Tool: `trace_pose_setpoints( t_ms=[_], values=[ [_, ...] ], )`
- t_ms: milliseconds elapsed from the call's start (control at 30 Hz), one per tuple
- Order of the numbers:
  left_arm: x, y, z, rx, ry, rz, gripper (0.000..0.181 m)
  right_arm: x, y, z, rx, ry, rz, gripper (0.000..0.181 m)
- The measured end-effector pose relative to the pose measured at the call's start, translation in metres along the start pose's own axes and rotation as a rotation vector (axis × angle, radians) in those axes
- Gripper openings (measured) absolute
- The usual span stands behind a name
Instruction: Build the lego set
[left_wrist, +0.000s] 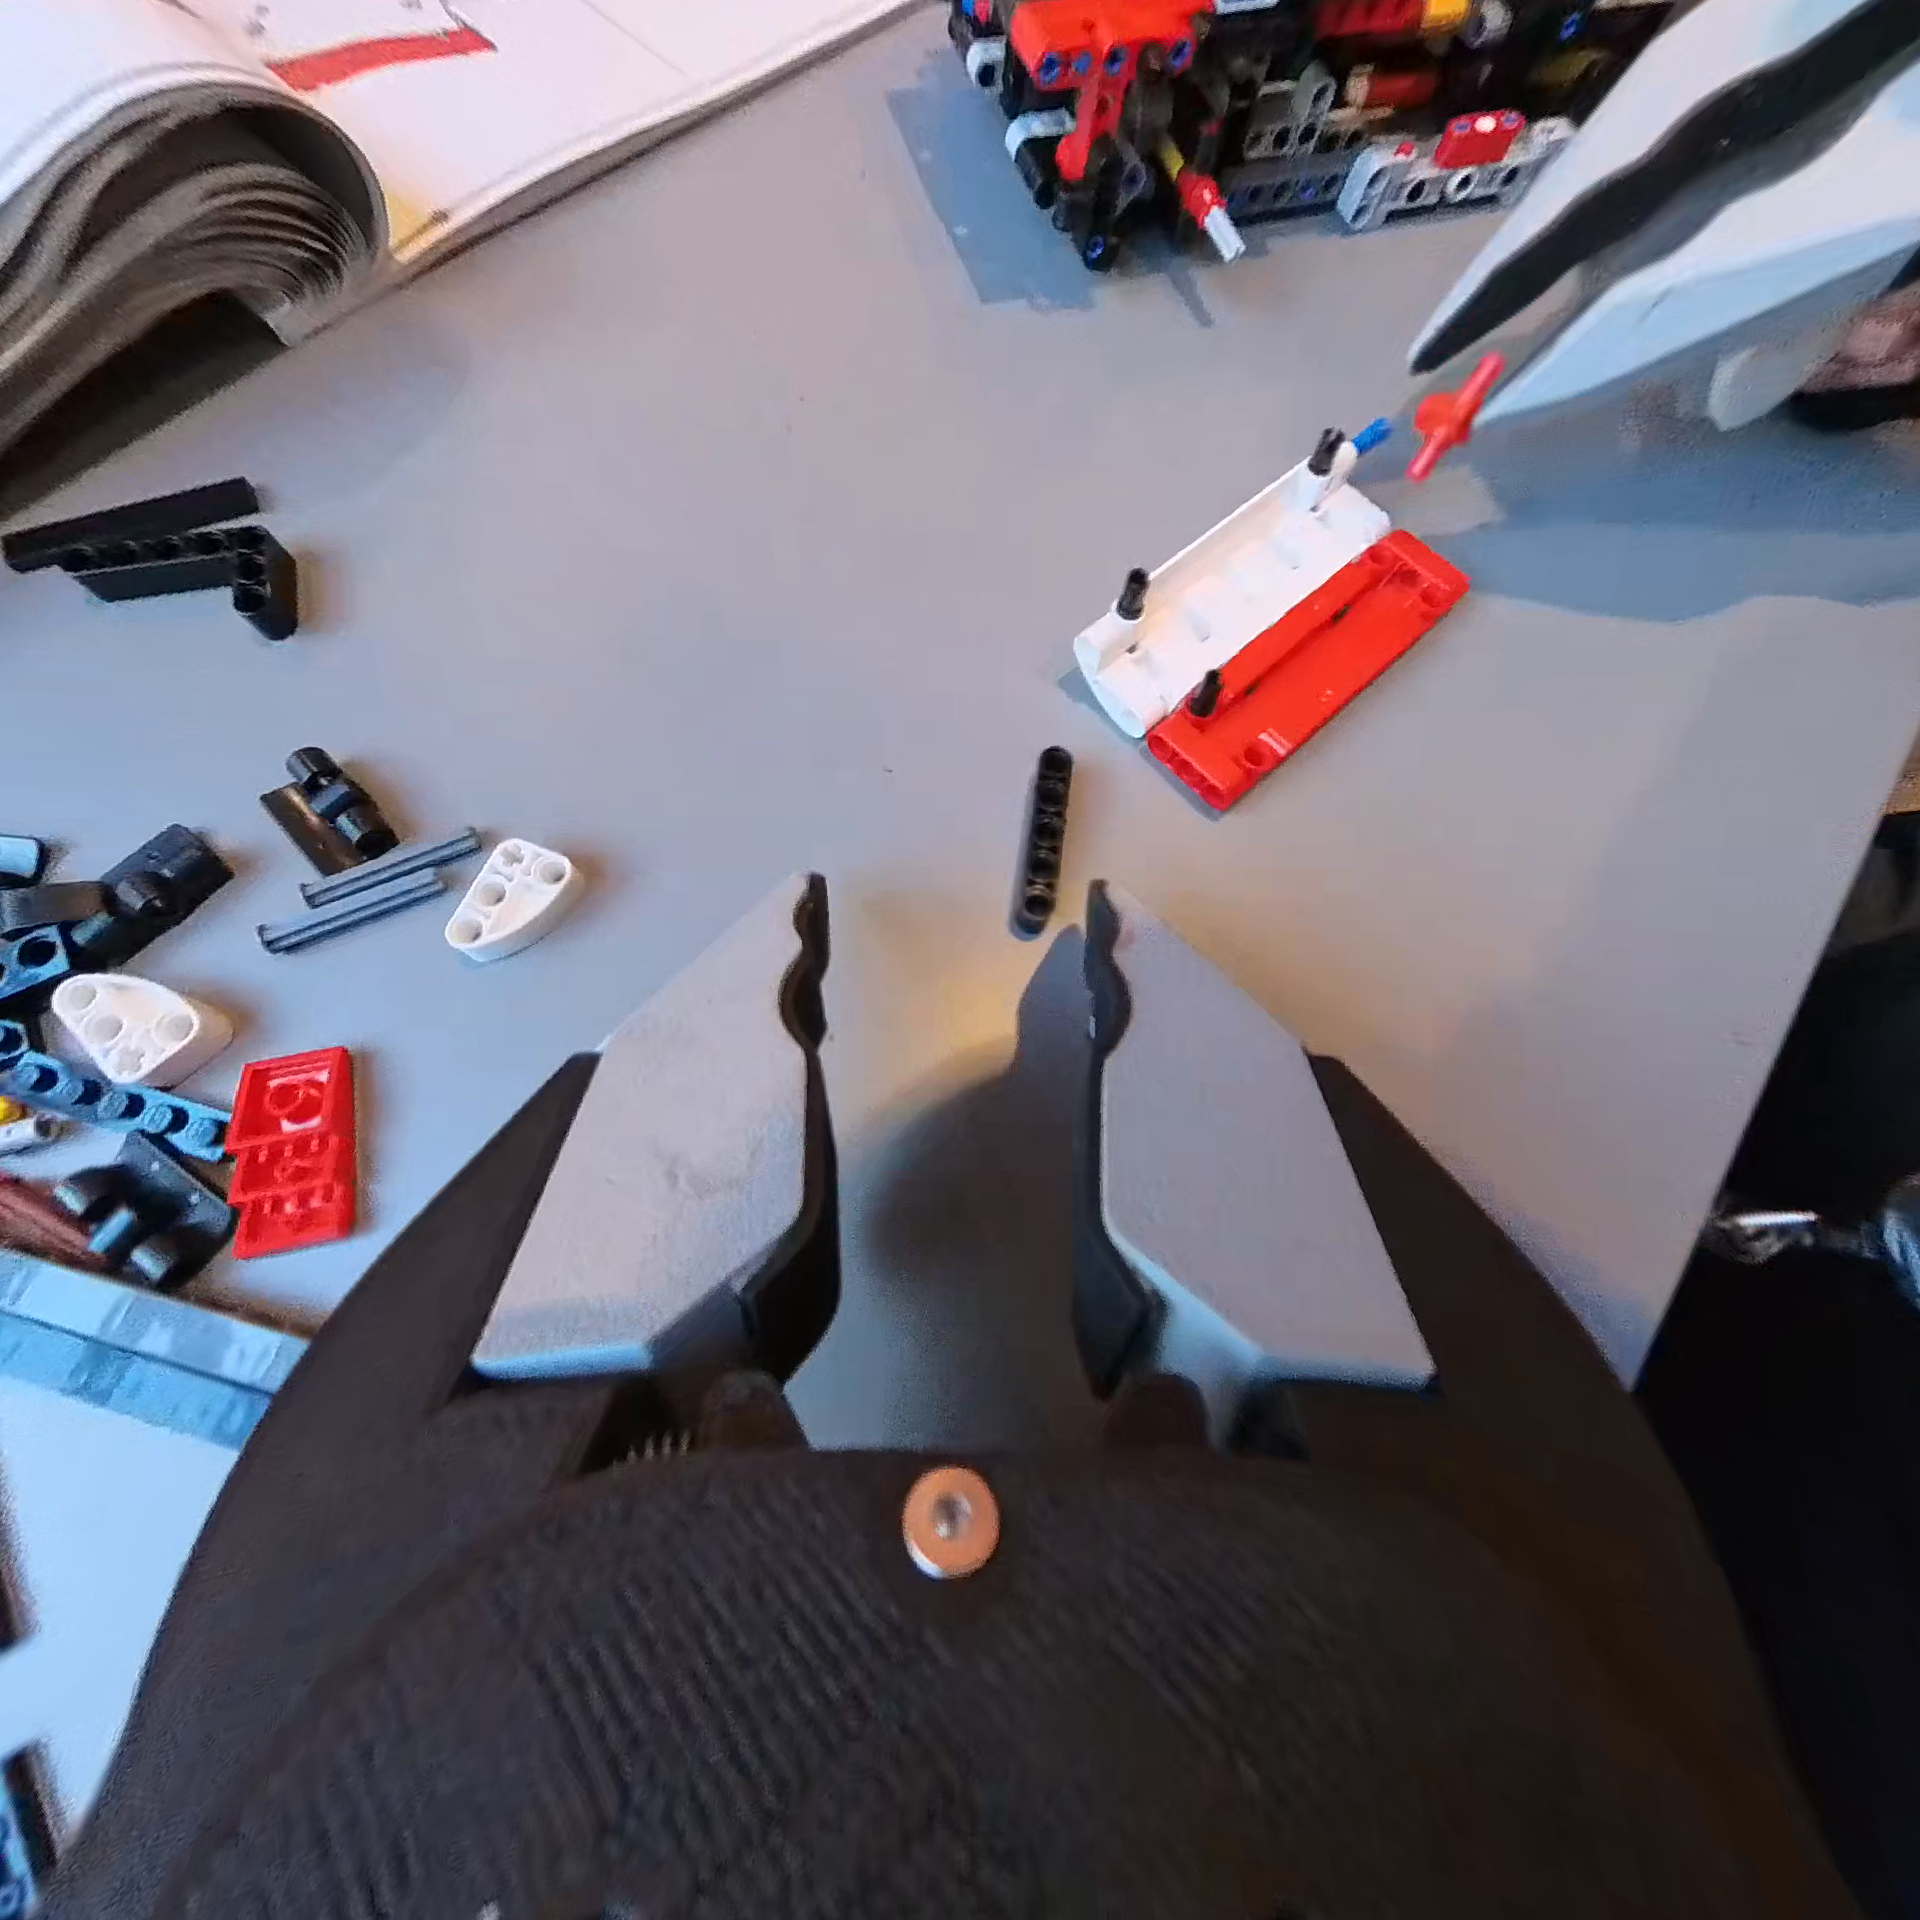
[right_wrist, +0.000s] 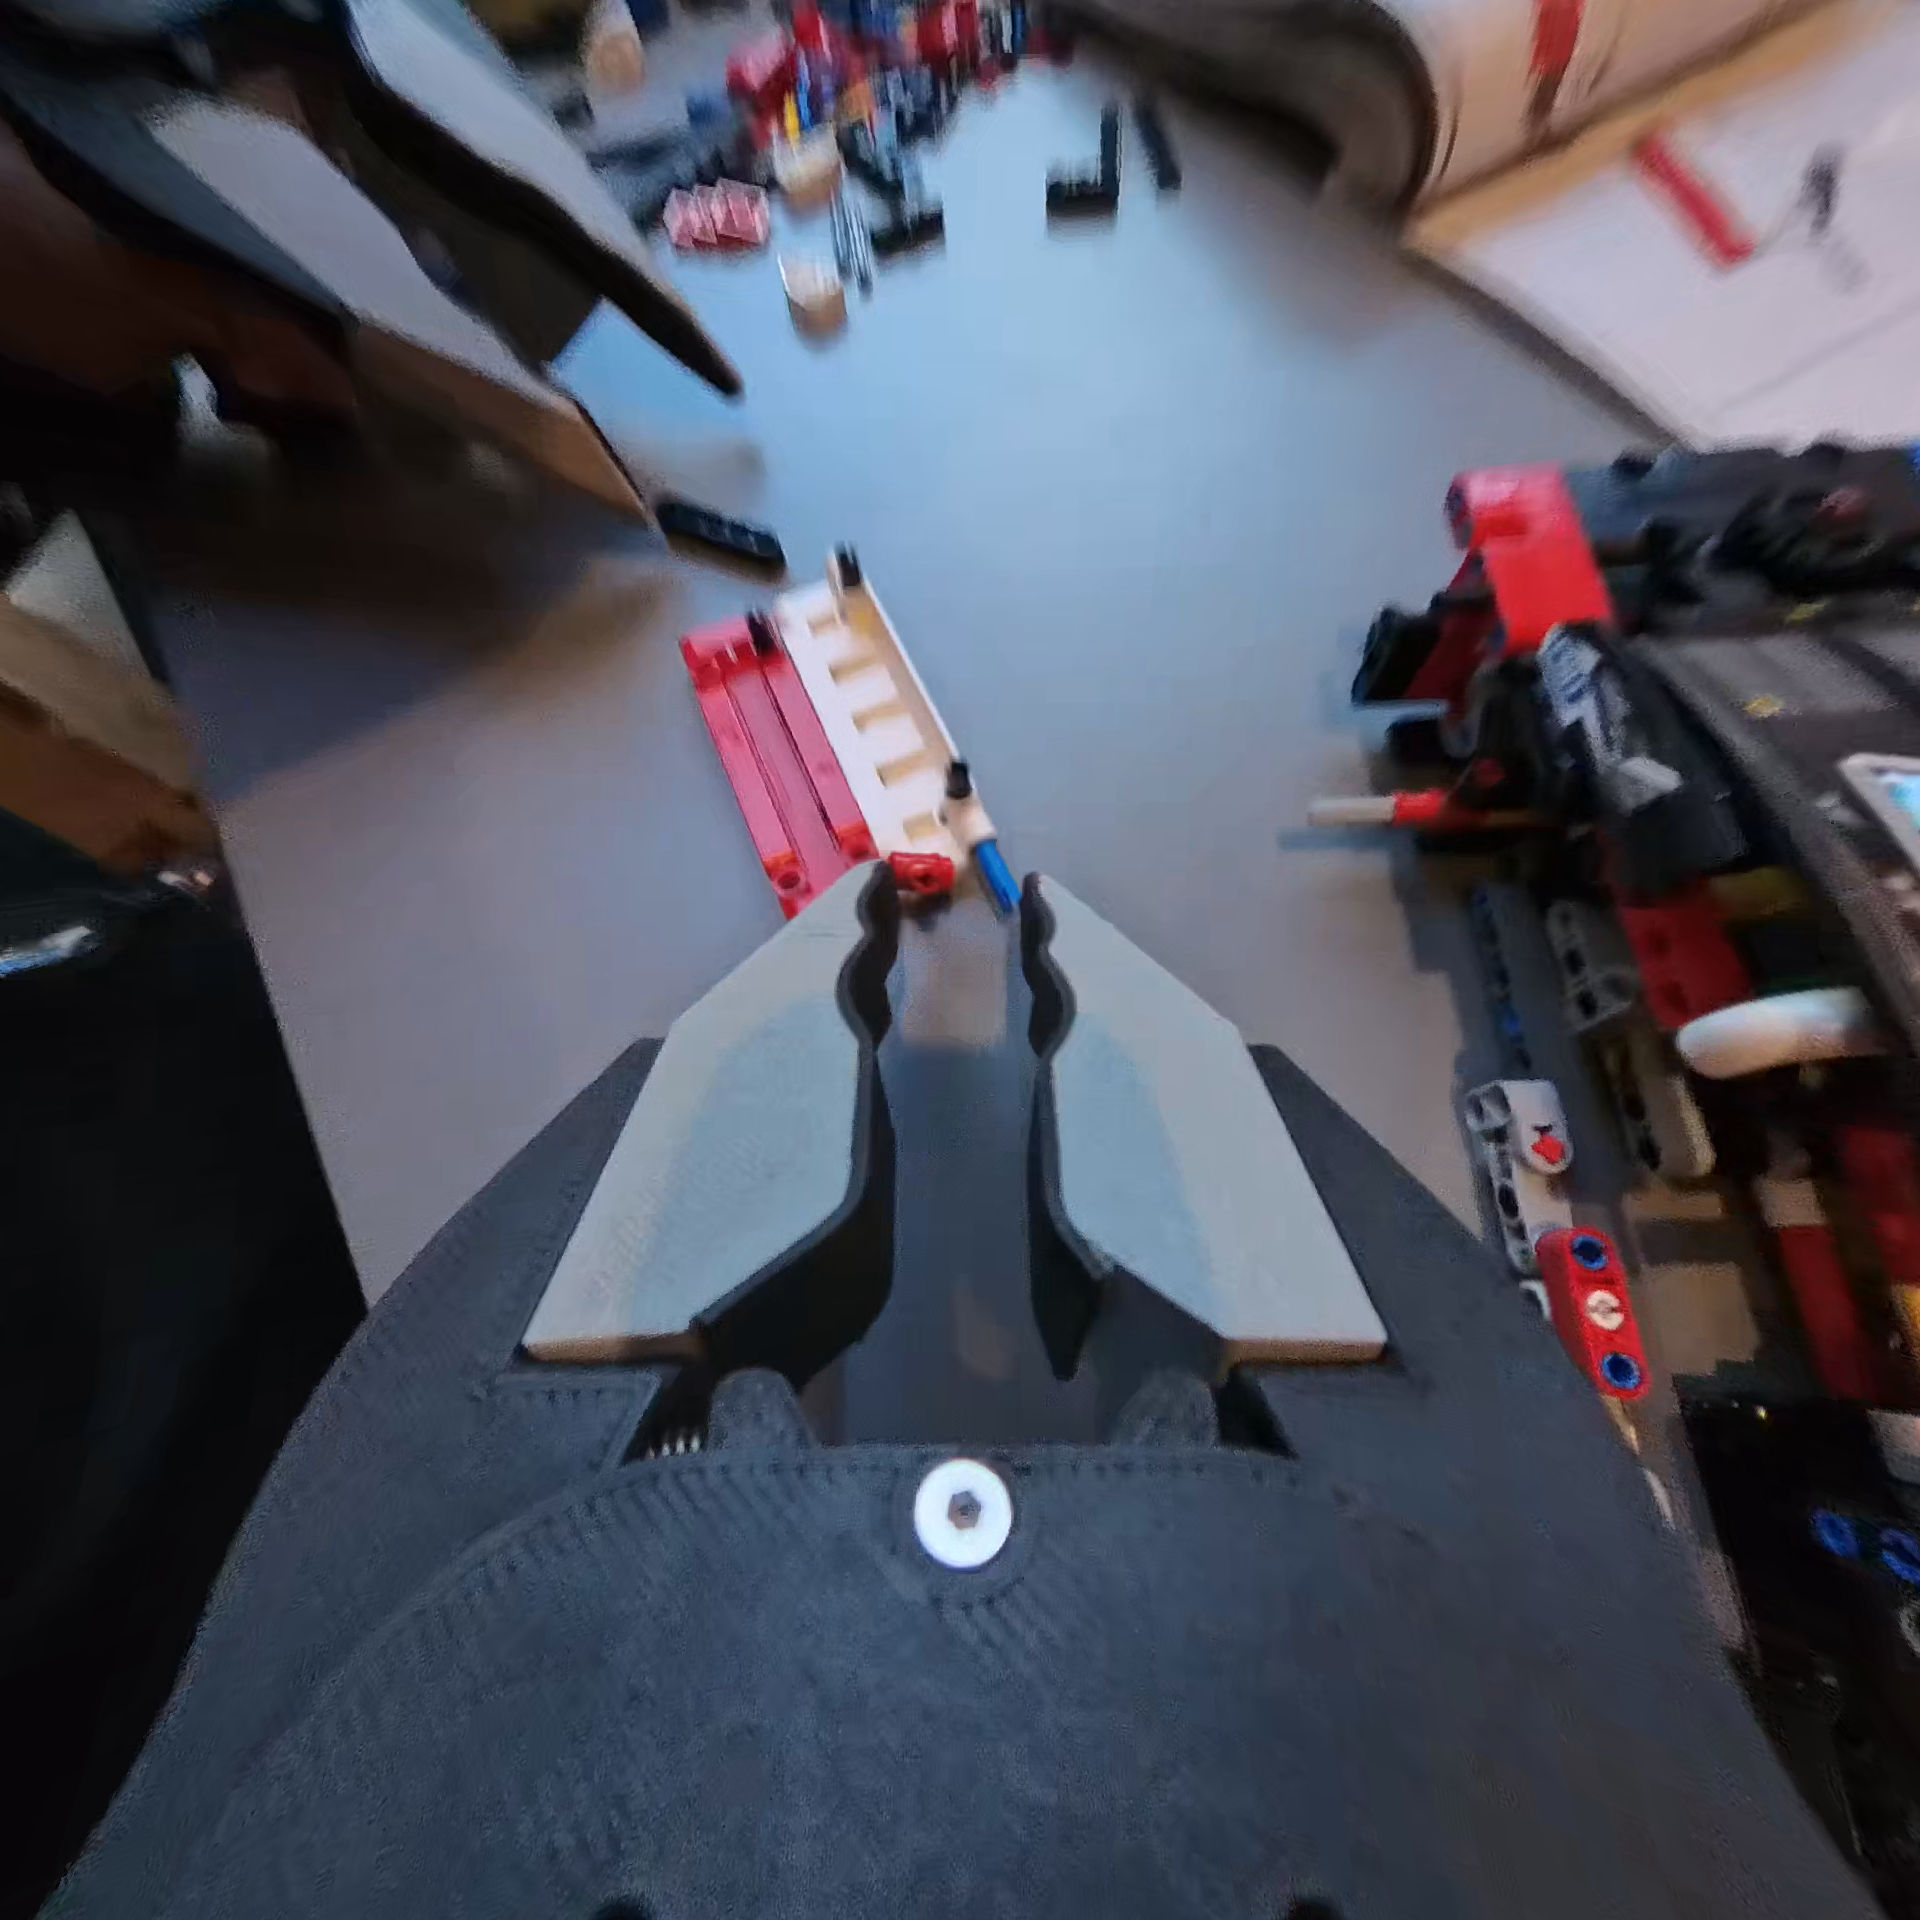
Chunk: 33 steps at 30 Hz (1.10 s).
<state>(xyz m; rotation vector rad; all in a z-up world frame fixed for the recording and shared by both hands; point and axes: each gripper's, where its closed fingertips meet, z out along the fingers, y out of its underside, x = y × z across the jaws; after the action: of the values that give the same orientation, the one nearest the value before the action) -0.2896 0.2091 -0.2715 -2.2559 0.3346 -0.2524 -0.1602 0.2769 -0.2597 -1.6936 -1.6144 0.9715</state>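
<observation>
Two flat plastic panels, one white and one red, lay joined side by side as a small panel assembly (left_wrist: 1268, 649) on the grey table (left_wrist: 727, 520), and everything else is placed from it. In the left wrist view, the left gripper (left_wrist: 951, 904) hung with its fingers spread and empty on the near side of the assembly, a short black holed beam (left_wrist: 1042, 840) lying between the two, probably the next part wanted. Beyond the assembly's far end the right gripper (left_wrist: 1455, 384) had a small red cross-shaped connector (left_wrist: 1452, 416) at its tip; whether it was gripped I cannot tell. In the right wrist view, blurred, that gripper's (right_wrist: 956, 899) fingers stood apart, the red connector (right_wrist: 921, 871) just off the left fingertip, touching the assembly's (right_wrist: 831, 738) near end beside a blue pin (right_wrist: 995, 871), seemingly lined up for fitting.
</observation>
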Motion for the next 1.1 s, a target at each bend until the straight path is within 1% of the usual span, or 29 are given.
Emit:
trace_pose_setpoints(
  t_ms=[33,100,233,300,367,400,600,700,800,867,1000,1033,1100],
  values=[
    [-0.001,0.001,0.003,-0.017,0.01,-0.001,0.047,0.001,0.008,0.004,-0.056,0.0,-0.003,0.024],
    [-0.003,0.004,0.009,-0.061,0.016,0.015,0.046,0.0,0.016,0.008,-0.115,0.001,-0.037,0.023],
    [-0.004,0.001,0.014,-0.069,-0.023,0.097,0.036,0.002,0.02,0.007,-0.135,0.019,-0.063,0.026],
    [-0.002,0.0,0.016,-0.069,-0.009,0.095,0.026,0.004,0.018,0.002,-0.109,0.023,-0.056,0.025],
    [-0.002,-0.001,0.017,-0.069,-0.012,0.096,0.01,0.006,0.016,-0.002,-0.083,0.017,-0.044,0.024],
    [-0.003,-0.001,0.017,-0.069,-0.015,0.092,0.006,0.006,0.015,-0.003,-0.074,0.01,-0.038,0.025],
    [-0.004,0.001,0.014,-0.067,-0.055,0.087,0.006,0.008,0.008,-0.009,-0.01,0.03,-0.044,0.027],
    [-0.002,0.005,0.008,-0.059,-0.075,0.069,0.029,0.006,0.002,-0.015,0.045,0.03,-0.063,0.027],
    [0.0,0.008,-0.007,-0.011,-0.092,0.026,0.032,0.006,-0.007,-0.026,0.132,0.039,-0.069,0.027],
    [0.002,0.014,-0.018,0.006,-0.099,-0.007,0.032,0.008,-0.007,-0.032,0.16,0.045,-0.058,0.029],
    [0.003,0.022,-0.038,0.051,-0.154,-0.007,0.031,0.008,0.0,-0.036,0.131,0.046,-0.063,0.031],
    [0.003,0.022,-0.041,0.061,-0.167,-0.004,0.031,0.006,0.005,-0.033,0.098,0.04,-0.068,0.034],
    [0.005,0.022,-0.044,0.071,-0.175,0.001,0.031,-0.001,0.015,-0.024,0.011,0.003,-0.095,0.033]
  ],
)
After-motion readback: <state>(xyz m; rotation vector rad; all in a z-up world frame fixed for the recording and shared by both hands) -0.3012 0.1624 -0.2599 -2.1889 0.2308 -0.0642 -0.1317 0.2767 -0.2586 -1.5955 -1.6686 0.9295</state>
